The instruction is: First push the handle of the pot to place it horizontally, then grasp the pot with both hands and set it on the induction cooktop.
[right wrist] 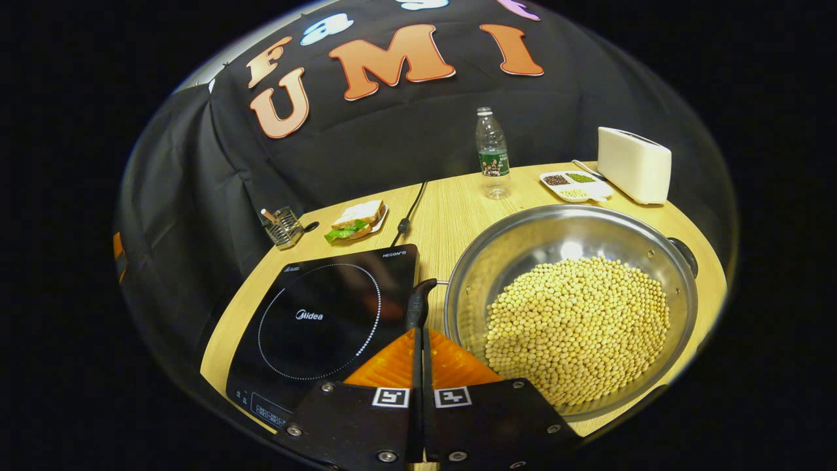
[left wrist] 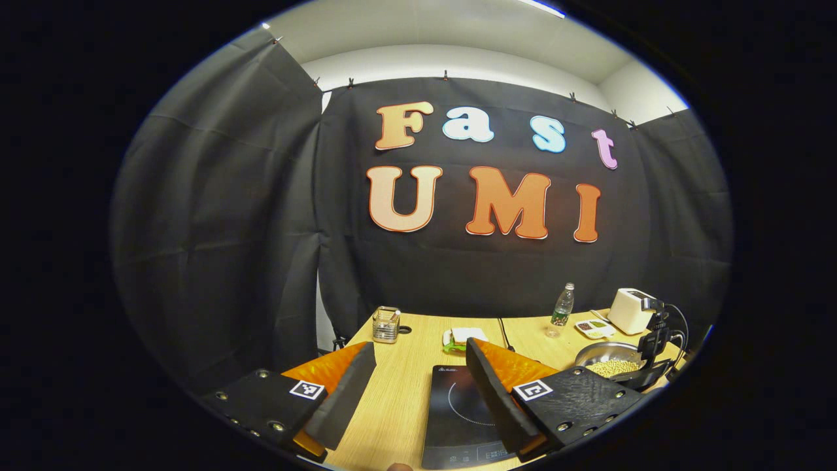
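Observation:
A steel pot (right wrist: 569,235) heaped with yellow soybeans (right wrist: 579,327) stands on the wooden table to the right of the black induction cooktop (right wrist: 327,314). Its long black handle (right wrist: 417,302) leaves the left rim and bends down towards me. My right gripper (right wrist: 418,333) is shut, its tips right at the end of that handle. A short side handle (right wrist: 684,256) sits on the far right rim. My left gripper (left wrist: 420,345) hangs open above the cooktop (left wrist: 458,409) with nothing between its fingers. From there the pot (left wrist: 605,356) lies at the right, with the right gripper (left wrist: 654,337) over it.
Along the back of the table (right wrist: 451,216) stand a water bottle (right wrist: 492,154), a white toaster (right wrist: 633,165), a small divided dish (right wrist: 575,183), a sandwich on a plate (right wrist: 356,219) and a glass holder (right wrist: 282,227). A black cable (right wrist: 409,212) runs to the cooktop.

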Demonstrator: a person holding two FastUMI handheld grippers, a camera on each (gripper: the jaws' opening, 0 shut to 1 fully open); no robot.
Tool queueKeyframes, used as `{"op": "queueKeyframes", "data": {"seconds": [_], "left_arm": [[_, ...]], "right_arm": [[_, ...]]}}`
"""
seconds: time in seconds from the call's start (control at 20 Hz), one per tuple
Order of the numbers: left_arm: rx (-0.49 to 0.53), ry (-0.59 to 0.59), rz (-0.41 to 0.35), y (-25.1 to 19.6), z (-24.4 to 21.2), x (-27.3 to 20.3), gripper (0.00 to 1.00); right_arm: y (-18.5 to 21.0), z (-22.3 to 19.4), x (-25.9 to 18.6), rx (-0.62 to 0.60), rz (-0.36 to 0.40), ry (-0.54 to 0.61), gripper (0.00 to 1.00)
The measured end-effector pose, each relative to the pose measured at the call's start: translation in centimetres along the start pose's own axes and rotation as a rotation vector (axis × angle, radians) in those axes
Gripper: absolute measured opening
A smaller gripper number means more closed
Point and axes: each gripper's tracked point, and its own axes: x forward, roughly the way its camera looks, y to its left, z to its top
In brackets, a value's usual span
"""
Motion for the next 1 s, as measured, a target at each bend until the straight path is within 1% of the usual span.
{"op": "queueKeyframes", "data": {"seconds": [0.15, 0.35, 0.5, 0.65, 0.7, 0.75, 0.8, 0.9, 0.95, 1.0], "left_arm": [[-0.003, 0.0, -0.023, -1.3, 0.1, -0.1, 0.89], [-0.01, 0.0, -0.076, -4.4, 0.6, -0.1, 0.88], [-0.029, 0.0, -0.12, -7.7, 0.7, 0.5, 0.89], [-0.026, 0.01, -0.16, -11.2, 0.2, 1.1, 0.89], [-0.024, 0.015, -0.174, -12.5, -0.1, 1.3, 0.89], [-0.025, 0.02, -0.187, -13.8, -0.5, 1.6, 0.89], [-0.028, 0.024, -0.202, -15.2, -0.8, 1.9, 0.9], [-0.021, 0.049, -0.237, -18.3, -2.5, 2.4, 0.89], [-0.009, 0.067, -0.253, -19.8, -3.5, 2.7, 0.91], [0.008, 0.081, -0.27, -21.1, -4.5, 3.0, 0.89]], "right_arm": [[-0.1, 0.5, -0.1, -0.001, 0.004, -0.013, 0.0], [0.7, 2.0, -2.3, -0.005, 0.068, -0.053, 0.03], [-0.3, 3.6, -4.5, -0.013, 0.094, -0.094, 0.02], [-3.5, 5.3, -6.1, -0.038, 0.063, -0.137, 0.03], [-4.6, 5.8, -6.6, -0.034, 0.056, -0.144, 0.04], [-6.0, 6.4, -7.1, -0.03, 0.038, -0.153, 0.07], [-7.6, 7.0, -7.6, -0.032, 0.017, -0.167, 0.07], [-10.5, 8.3, -8.7, -0.04, -0.022, -0.185, 0.08], [-11.8, 8.8, -9.3, -0.038, -0.032, -0.19, 0.12], [-13.2, 9.5, -10.0, -0.035, -0.05, -0.197, 0.14]]}}
